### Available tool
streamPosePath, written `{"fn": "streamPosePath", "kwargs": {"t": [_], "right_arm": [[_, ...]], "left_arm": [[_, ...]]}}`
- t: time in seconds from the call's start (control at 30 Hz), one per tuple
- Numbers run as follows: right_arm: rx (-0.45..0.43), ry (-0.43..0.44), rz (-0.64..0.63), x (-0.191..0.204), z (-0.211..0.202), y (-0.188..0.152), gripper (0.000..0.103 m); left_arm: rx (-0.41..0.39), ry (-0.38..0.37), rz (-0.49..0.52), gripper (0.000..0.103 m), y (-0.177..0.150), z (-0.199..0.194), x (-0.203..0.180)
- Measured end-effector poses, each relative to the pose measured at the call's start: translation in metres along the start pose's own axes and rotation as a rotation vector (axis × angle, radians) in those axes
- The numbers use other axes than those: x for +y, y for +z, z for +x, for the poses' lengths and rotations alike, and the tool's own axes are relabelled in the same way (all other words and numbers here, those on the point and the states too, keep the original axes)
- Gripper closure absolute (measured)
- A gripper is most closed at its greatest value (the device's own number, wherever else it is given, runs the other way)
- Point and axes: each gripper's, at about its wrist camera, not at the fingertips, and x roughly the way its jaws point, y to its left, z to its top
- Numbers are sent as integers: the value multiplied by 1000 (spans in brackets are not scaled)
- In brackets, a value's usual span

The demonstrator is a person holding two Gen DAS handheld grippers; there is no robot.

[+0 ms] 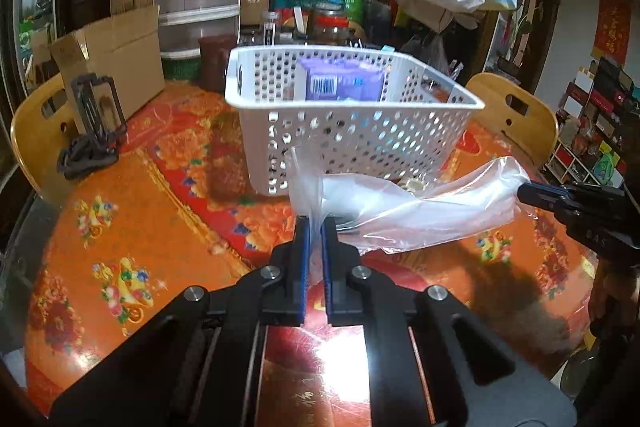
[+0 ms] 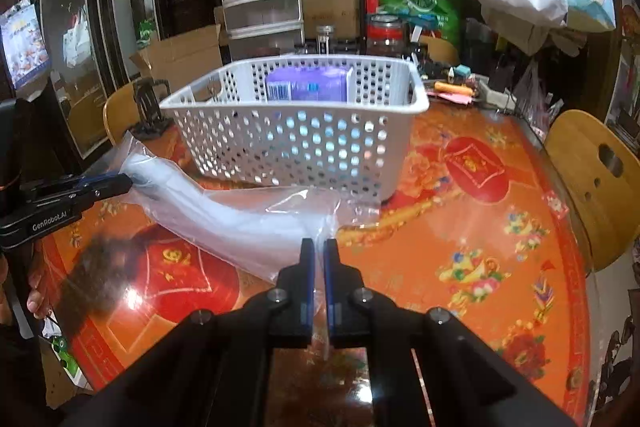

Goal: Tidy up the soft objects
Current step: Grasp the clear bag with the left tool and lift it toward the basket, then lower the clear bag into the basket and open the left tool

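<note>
A clear plastic bag (image 1: 416, 207) hangs stretched between my two grippers, just above the table in front of a white perforated basket (image 1: 360, 139). My left gripper (image 1: 316, 223) is shut on one end of the bag. My right gripper (image 2: 319, 245) is shut on the other end of the bag (image 2: 256, 215). Each gripper shows in the other's view: the right one (image 1: 524, 193) at the right edge, the left one (image 2: 126, 183) at the left edge. The basket (image 2: 304, 143) holds a purple packet (image 1: 340, 81), also seen in the right wrist view (image 2: 308, 85).
The round table (image 1: 120, 227) has an orange and red floral cover under glass. A cardboard box (image 1: 116, 59) and a black stand (image 1: 96, 123) sit at the left. Wooden chairs (image 2: 596, 183) ring the table. Drawers, jars and bags crowd the far side.
</note>
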Motion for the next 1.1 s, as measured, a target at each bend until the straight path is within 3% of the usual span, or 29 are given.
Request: {"fn": "streamPosePath", "kwargs": {"t": [0.23,0.53,0.8,1.1], "right_arm": [[-55,-13,-30,5,-25,25,100],[-132,-43,-53,2,-51,86,100],[-124,-61,-50,-9,-30,138,100],[-34,-99,-16,-34,49,170,100]], "left_arm": [[-71,-4,1,98,29,-33,-4],[-120,-7,9,98,103,-38,-6],[-77,46,10,98,170,8,3],[42,115,15,98,207,102,13]]}}
